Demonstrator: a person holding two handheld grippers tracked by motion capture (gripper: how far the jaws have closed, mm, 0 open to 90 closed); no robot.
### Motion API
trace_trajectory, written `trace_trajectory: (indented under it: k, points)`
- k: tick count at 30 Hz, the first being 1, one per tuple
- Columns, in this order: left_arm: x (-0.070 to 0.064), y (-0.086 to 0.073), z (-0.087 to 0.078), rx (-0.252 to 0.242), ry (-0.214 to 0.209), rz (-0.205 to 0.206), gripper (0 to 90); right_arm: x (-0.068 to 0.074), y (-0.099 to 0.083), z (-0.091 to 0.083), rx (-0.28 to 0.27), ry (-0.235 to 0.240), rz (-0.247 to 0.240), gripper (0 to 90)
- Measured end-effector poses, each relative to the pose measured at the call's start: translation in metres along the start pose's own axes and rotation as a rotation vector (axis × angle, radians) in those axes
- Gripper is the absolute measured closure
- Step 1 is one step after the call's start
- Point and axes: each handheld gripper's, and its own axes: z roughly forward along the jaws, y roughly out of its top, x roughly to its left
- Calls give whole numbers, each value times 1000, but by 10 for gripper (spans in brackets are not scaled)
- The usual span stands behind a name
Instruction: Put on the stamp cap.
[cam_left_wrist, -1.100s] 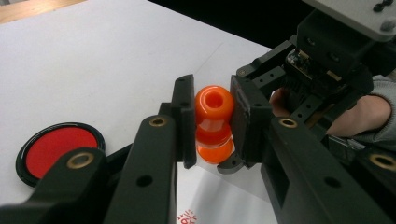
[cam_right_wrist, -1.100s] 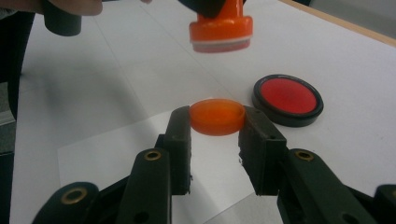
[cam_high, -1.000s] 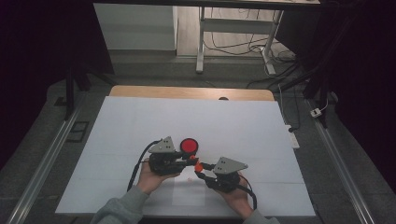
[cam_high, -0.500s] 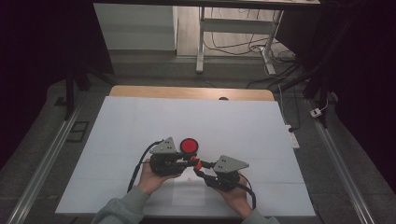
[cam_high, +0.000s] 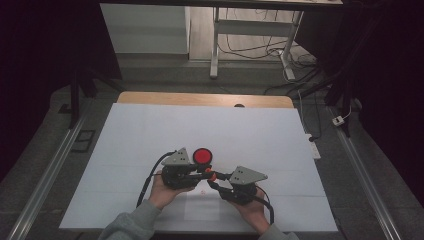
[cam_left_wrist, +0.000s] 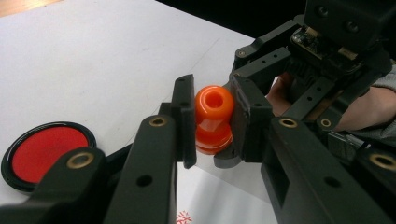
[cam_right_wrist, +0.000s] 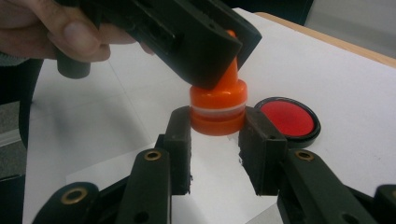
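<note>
stamp (cam_high: 212, 176) held up over the near middle of the desk (cam_high: 125, 150) | left gripper (cam_left_wrist: 212, 122) clamped on its knob | right gripper (cam_right_wrist: 217, 135) pinching its base | round red ink pad (cam_high: 202, 156) just behind, nothing blocking it

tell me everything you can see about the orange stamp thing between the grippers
The orange stamp looks like glossy plastic: a rounded knob with a hollow top, a narrow neck, and a wider round base with a pale band around it. It stands upright just above the white sheet. The left gripper clamps the knob and neck, while the right gripper has its jaws at the base, on either side. A round red ink pad lies beside it, apart.
</note>
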Motion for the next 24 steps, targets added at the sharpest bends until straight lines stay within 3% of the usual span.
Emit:
trace_trajectory:
  k: [24]
  points:
    - [0, -2, 2, -11, 5, -4, 721, 0, -1, 0, -1, -11, 4, 646]
